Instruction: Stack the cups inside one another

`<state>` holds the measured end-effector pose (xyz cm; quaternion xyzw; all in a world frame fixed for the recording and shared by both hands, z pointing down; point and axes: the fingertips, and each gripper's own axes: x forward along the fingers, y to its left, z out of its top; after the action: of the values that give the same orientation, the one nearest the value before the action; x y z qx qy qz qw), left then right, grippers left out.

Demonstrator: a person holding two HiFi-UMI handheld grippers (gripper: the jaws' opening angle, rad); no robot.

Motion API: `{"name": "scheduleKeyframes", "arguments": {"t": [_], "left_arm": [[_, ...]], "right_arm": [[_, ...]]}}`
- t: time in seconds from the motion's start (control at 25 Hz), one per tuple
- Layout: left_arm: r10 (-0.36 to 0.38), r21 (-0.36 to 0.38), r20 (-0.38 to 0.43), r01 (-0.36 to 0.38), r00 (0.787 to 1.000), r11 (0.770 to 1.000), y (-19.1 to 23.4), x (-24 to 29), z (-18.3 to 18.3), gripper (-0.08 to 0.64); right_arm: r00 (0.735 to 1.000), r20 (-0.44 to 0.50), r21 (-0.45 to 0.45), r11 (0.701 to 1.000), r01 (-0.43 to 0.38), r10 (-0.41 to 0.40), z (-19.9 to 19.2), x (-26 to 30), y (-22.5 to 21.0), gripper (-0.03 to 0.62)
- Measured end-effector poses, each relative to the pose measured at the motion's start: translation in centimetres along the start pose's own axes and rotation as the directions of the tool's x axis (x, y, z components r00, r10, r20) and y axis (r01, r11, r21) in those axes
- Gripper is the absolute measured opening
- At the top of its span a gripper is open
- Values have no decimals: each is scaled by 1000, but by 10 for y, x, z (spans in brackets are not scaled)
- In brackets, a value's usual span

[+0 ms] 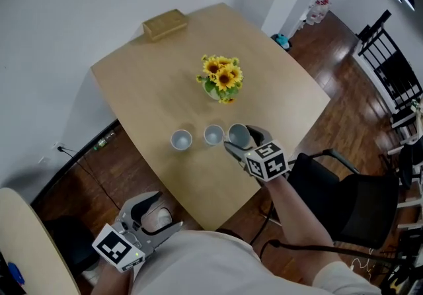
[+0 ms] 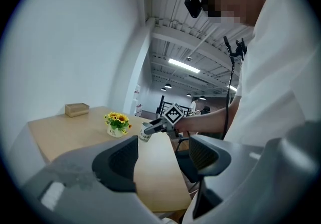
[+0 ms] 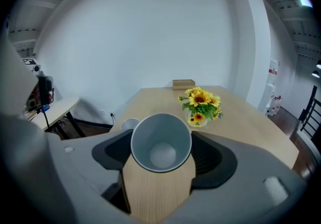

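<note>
Two grey cups stand upright on the wooden table, the left cup and the middle cup. A third grey cup is in the air just to their right, tilted, with my right gripper shut on its sides. In the right gripper view this held cup faces the camera with its mouth, pressed between the jaws of the right gripper; one table cup peeks out behind it. My left gripper hangs open and empty below the table's near edge. The left gripper shows a bare gap.
A pot of sunflowers stands behind the cups and a small wooden box sits at the table's far corner. A black chair is at the right of the table. A second, pale table edge shows at the lower left.
</note>
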<state>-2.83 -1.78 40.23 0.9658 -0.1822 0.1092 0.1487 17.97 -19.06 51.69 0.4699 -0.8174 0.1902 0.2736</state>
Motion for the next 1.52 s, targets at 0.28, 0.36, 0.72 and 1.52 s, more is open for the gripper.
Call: {"name": "scheduleKeyframes", "arguments": {"t": [0.28,0.36,0.72,1.52], "left_arm": [[73,-21,44,-72,996,997,3,-23,-2,319],[96,-30,50,-95,994,995,3,-29,-5,319],[168,-60,38,-166,985,984,2,-48,-15,319],[190,-73,65,-185,980,980,0,-55,-16,345]], "right_arm": [[999,-28,-44,998,-34,32,10,33,14,367],[999,-35,-59,998,-38,36,11,40,17,367],[994,-86,-71,995,-67,61,1,67,21,371],[995,-58,-69,994,-83,79,-2,60,41,402]]}}
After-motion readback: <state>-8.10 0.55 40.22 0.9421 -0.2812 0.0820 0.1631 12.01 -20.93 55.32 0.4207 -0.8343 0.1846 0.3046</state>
